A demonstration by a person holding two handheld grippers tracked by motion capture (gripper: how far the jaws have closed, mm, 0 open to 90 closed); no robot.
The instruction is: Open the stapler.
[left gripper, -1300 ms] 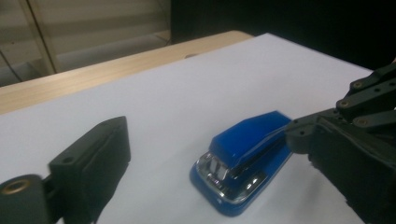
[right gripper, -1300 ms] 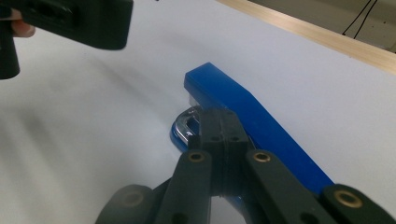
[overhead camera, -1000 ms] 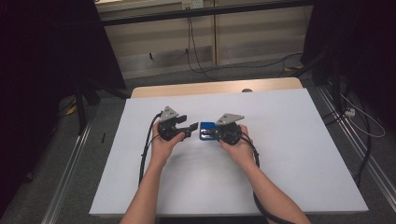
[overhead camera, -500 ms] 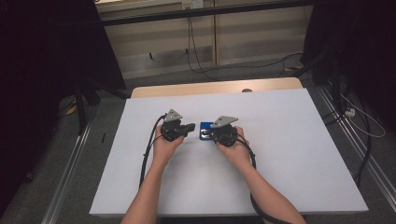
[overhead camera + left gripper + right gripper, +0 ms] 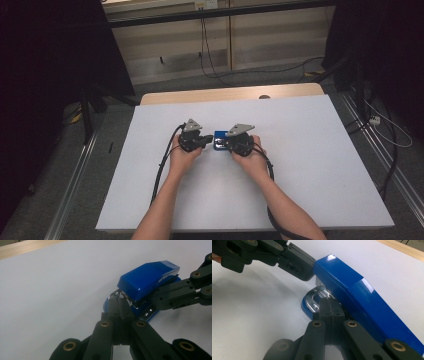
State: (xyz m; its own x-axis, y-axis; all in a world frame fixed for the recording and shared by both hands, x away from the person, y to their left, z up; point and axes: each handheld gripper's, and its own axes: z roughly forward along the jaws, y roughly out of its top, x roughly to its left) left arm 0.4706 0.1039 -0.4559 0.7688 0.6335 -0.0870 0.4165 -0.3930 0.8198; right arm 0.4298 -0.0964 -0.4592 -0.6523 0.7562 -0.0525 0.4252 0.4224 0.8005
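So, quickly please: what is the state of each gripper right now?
Left gripper: shut, its tip at the blue stapler's front end; a grip cannot be told.
Right gripper: shut, tip pushed under the stapler's top.

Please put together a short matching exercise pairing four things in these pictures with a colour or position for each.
Column one:
1. stapler
2. left gripper
3. right gripper
4. table

Column two:
A. white-topped, with a wooden strip along the far edge
B. glossy blue, lying between the two grippers
C. jaws together, tips at the stapler's metal front end, coming from the person's left
D. jaws together, tips pushed in under the stapler's blue top, coming from the person's right

Pairs: 1-B, 2-C, 3-D, 4-A
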